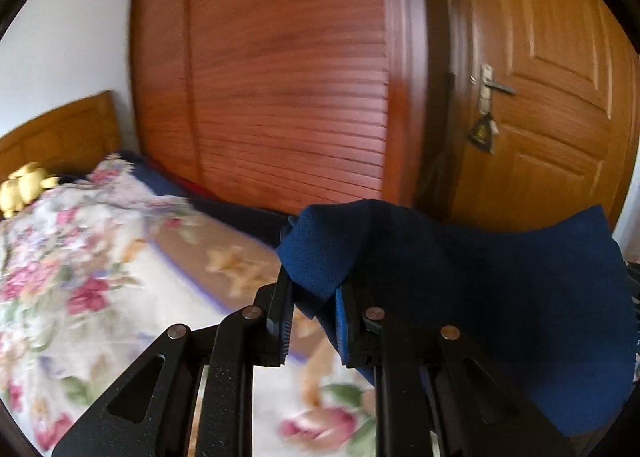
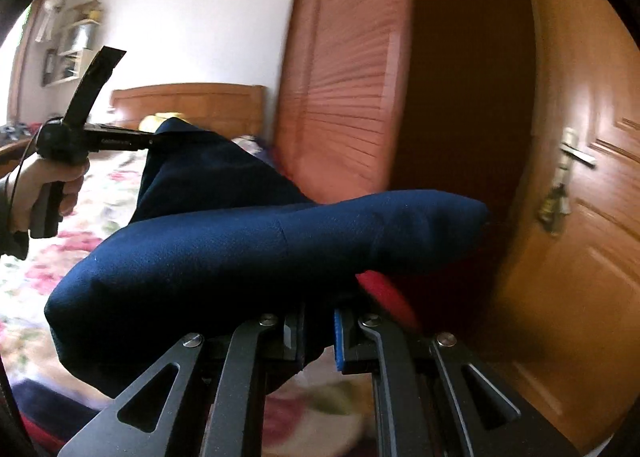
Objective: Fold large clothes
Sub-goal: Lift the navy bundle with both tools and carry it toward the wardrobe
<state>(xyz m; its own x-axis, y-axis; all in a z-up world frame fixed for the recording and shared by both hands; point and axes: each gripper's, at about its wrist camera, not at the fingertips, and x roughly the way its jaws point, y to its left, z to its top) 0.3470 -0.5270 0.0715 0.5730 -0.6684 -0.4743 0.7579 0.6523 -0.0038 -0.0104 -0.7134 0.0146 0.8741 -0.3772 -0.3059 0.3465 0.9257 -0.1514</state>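
A large navy blue garment [image 1: 480, 277] hangs in the air between both grippers, above the bed. My left gripper [image 1: 314, 305] is shut on a bunched corner of it, and the cloth spreads off to the right. In the right wrist view the same garment [image 2: 240, 249] drapes over my right gripper [image 2: 318, 333], whose pads pinch a fold of it. The left gripper [image 2: 154, 141] also shows there at upper left, held by a hand [image 2: 44, 185], with its tips buried in the navy cloth.
Below lies a bed with a floral cover [image 1: 80, 257] and a wooden headboard [image 2: 188, 101]. A yellow plush toy [image 1: 24, 189] sits by the headboard. A slatted wooden wardrobe [image 1: 280, 77] and a wooden door [image 1: 560, 97] stand close behind. Something red [image 2: 384, 289] shows under the garment.
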